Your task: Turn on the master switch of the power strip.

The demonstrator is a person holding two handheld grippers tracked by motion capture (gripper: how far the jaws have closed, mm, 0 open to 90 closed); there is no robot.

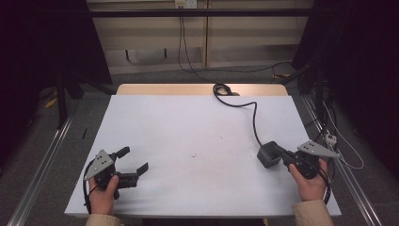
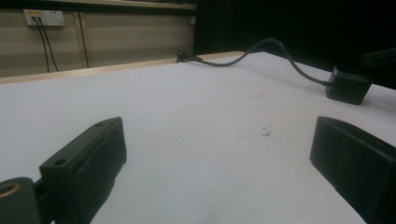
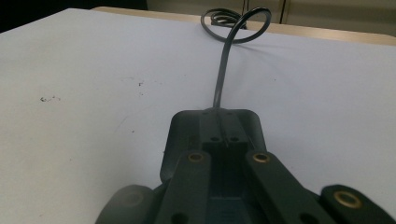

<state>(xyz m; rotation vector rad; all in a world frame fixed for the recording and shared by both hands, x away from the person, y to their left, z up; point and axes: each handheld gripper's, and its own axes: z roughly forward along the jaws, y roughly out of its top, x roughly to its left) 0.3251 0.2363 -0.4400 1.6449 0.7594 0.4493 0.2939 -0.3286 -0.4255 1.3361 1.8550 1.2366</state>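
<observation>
At table's right: right claw (image 1: pixel 278 156) clamps power adapter (image 1: pixel 267 155), cord (image 1: pixel 254 120) trailing toward far edge.

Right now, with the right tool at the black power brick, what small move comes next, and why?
Probably lift the power brick slightly with the right tool, which looks closed on it. Its cable trails slack toward the far edge, and the left tool sits open, well apart.

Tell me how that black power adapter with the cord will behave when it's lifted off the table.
The power adapter looks like a solid, boxy block, so it is probably stiff and fairly heavy for its size. Its flat faces make rolling unlikely. The cord snakes loosely to a coil near the far edge, so it will likely trail and drag floppily, tugging a little on the right gripper.
</observation>
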